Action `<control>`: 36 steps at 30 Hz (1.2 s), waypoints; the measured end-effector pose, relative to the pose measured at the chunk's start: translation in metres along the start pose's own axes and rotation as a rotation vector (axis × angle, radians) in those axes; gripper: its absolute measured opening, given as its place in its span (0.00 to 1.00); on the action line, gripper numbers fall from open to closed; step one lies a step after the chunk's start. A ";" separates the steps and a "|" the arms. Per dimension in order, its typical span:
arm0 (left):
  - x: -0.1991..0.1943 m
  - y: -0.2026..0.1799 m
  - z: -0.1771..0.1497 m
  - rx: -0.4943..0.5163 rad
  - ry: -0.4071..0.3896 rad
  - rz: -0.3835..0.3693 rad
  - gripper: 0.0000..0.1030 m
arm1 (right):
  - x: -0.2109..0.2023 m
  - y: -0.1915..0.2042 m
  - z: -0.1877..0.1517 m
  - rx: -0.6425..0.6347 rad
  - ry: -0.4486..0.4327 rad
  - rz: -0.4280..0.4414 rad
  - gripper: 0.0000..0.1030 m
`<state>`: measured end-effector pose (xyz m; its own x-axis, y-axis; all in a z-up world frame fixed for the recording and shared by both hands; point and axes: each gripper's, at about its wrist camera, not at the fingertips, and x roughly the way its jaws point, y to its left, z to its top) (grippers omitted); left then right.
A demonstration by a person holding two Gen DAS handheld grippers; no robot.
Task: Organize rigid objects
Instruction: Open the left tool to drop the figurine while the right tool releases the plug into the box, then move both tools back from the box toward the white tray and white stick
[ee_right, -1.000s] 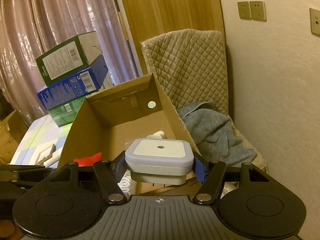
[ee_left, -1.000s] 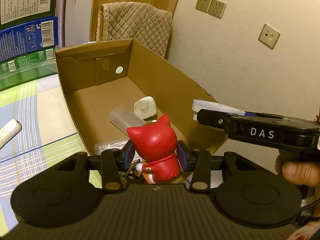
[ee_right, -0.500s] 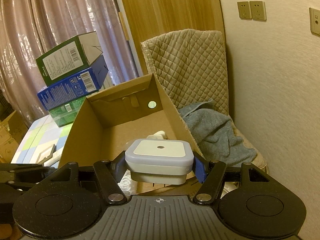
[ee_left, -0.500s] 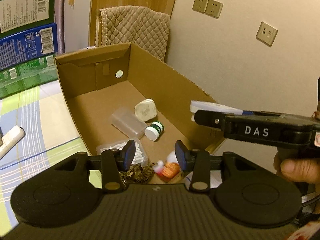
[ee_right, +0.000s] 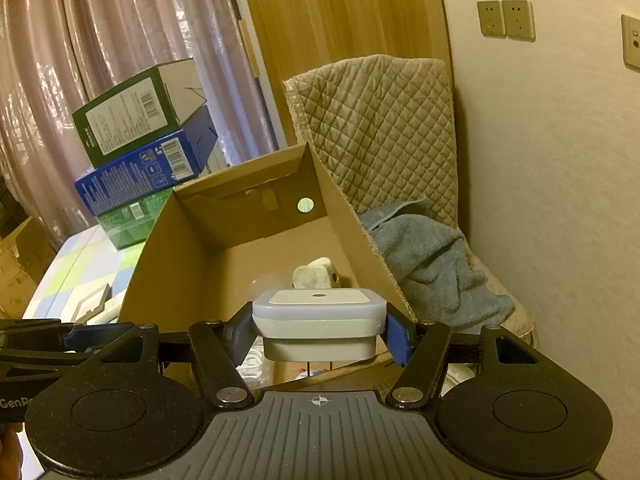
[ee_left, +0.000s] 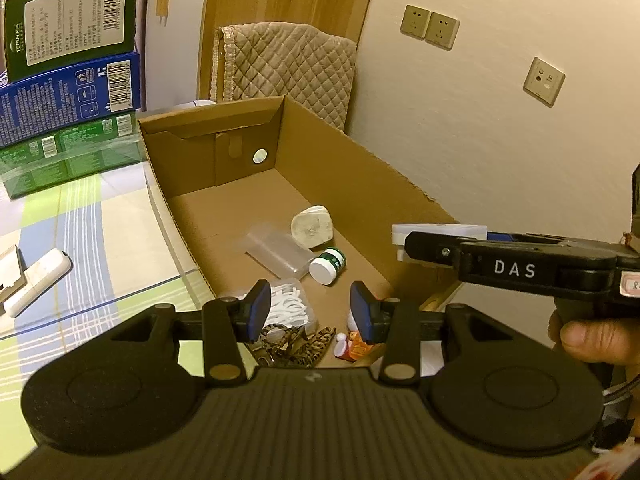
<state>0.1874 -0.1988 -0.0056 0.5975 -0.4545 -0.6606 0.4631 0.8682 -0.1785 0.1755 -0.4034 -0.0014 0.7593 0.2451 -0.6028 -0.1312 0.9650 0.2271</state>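
Left wrist view looks over the left gripper (ee_left: 306,312), whose blue-padded jaws stand apart with nothing between them, above the near end of the open cardboard box (ee_left: 360,168). On the box floor lie a white plug adapter (ee_left: 313,227), a clear plastic case (ee_left: 280,250), a small green bottle with a white cap (ee_left: 328,266), a clear tub of white pieces (ee_left: 289,306), a leopard-print item (ee_left: 298,344) and a partly hidden red-orange toy (ee_left: 354,348). Right wrist view shows the right gripper (ee_right: 318,330) clamped on both sides of a white square night light (ee_right: 318,314), held over the box's near right edge. Stacked cartons (ee_left: 68,92) stand on the checked tablecloth (ee_left: 80,240) left of the box.
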 end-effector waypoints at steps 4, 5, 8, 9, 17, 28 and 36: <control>-0.002 0.000 0.000 -0.006 -0.007 -0.004 0.36 | 0.001 0.002 0.001 -0.009 0.009 0.009 0.60; -0.003 -0.001 0.000 -0.006 -0.009 -0.004 0.36 | 0.001 0.003 0.000 -0.010 0.008 0.006 0.60; -0.004 -0.002 0.001 -0.004 -0.012 -0.004 0.36 | 0.001 0.003 0.000 -0.010 0.002 -0.002 0.60; -0.005 -0.002 0.001 -0.006 -0.013 -0.005 0.36 | 0.000 0.004 0.000 -0.013 0.001 -0.001 0.60; -0.012 0.003 0.001 -0.018 -0.029 0.001 0.36 | -0.007 0.007 0.004 -0.022 -0.014 -0.002 0.60; -0.046 0.010 0.005 -0.028 -0.074 0.022 0.36 | -0.034 0.031 0.016 -0.049 -0.061 0.025 0.60; -0.080 0.019 0.005 -0.038 -0.113 0.051 0.36 | -0.055 0.058 0.022 -0.083 -0.093 0.053 0.60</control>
<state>0.1514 -0.1466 0.0475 0.6905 -0.4276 -0.5834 0.4068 0.8965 -0.1756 0.1401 -0.3629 0.0617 0.8053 0.2899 -0.5172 -0.2218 0.9563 0.1906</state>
